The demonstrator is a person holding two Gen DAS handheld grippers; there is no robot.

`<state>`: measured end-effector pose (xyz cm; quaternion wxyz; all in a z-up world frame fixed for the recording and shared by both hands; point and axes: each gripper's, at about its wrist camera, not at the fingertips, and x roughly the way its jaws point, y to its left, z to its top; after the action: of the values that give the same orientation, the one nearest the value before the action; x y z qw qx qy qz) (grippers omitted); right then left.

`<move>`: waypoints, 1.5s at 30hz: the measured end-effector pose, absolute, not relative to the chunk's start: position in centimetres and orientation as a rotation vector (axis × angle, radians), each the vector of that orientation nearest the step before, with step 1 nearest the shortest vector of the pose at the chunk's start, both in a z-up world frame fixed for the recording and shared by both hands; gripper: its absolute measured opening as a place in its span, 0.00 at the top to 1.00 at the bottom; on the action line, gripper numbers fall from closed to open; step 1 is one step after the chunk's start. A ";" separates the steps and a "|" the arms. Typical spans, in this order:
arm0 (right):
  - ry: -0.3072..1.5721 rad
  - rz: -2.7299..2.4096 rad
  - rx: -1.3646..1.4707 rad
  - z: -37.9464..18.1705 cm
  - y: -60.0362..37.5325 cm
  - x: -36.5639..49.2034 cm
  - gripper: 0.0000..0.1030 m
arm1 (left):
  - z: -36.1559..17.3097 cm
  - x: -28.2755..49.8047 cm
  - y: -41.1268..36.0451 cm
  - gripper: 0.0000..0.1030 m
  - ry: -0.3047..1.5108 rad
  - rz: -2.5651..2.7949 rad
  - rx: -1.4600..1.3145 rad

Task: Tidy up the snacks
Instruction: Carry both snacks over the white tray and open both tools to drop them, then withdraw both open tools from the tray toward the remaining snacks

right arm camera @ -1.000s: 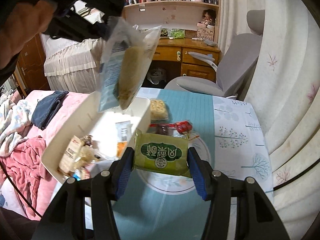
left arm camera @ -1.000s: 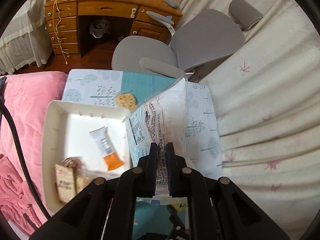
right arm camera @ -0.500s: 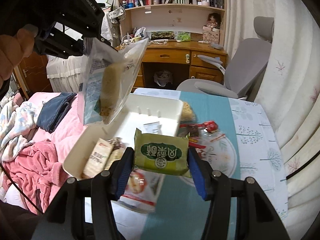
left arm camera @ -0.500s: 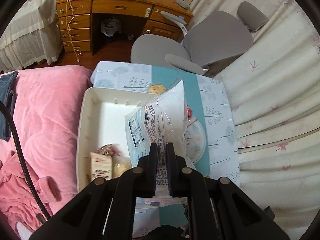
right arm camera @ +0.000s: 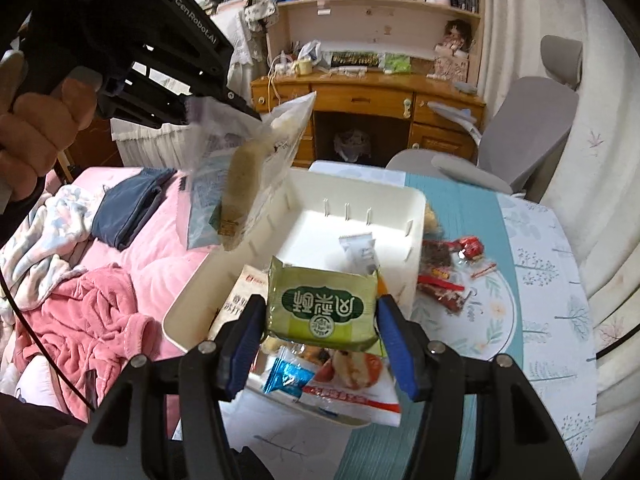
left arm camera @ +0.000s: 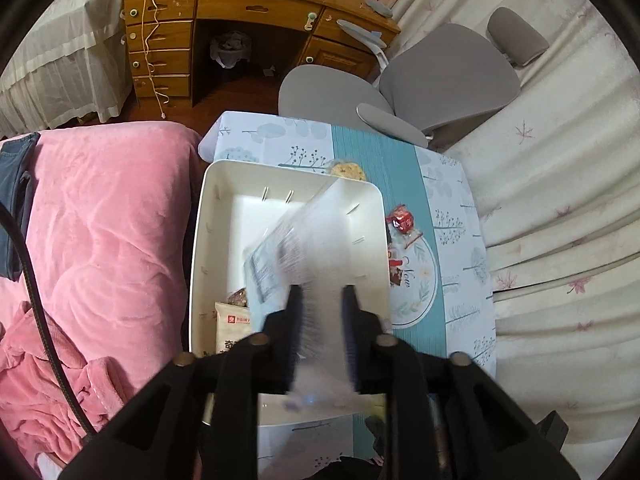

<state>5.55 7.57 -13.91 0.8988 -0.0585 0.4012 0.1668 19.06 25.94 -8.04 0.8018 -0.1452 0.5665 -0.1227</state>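
Note:
A white bin (left arm camera: 200, 248) (right arm camera: 412, 216) stands on the table's left side and holds several snack packs. My left gripper (left arm camera: 320, 308) is open above the bin, and a clear snack bag (left arm camera: 304, 240) is blurred between its fingers, loose in the air. In the right wrist view that bag (right arm camera: 248, 168) hangs just below the left gripper, over the bin's left wall. My right gripper (right arm camera: 320, 316) is shut on a green snack pack (right arm camera: 324, 304), held above the bin's near end.
Red-wrapped snacks (left arm camera: 404, 220) (right arm camera: 444, 276) and a round cracker pack (left arm camera: 350, 170) lie on the table right of and behind the bin. A pink bed (left arm camera: 100, 220) lies to the left. A grey chair (left arm camera: 400, 80) and wooden desk (left arm camera: 240, 20) stand beyond the table.
My left gripper has opened and let go of the clear bag, which now drops toward the bin. Both grippers have moved back and higher; the right still holds the green pack.

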 end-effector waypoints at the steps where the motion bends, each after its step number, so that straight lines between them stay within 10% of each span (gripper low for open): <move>1: 0.840 0.346 -0.122 -14.0 7.7 5.6 0.40 | -8.1 18.9 25.8 0.71 1.204 -0.271 -0.303; 4: 0.851 0.332 -0.122 -14.2 7.8 5.5 0.37 | -8.3 18.4 25.0 0.55 1.183 -0.290 -0.275; 23: 0.882 0.280 -0.086 -12.6 2.6 5.1 0.32 | -9.3 14.2 19.7 0.28 1.106 -0.326 -0.323; 45: 0.972 0.334 0.066 -10.4 -14.2 11.6 0.26 | -10.2 10.7 5.8 0.21 1.016 -0.083 -0.363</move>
<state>11.62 -14.23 -10.41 0.8703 0.0315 0.4649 0.1598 10.74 5.80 -10.23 0.8572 -0.1729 0.4835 -0.0395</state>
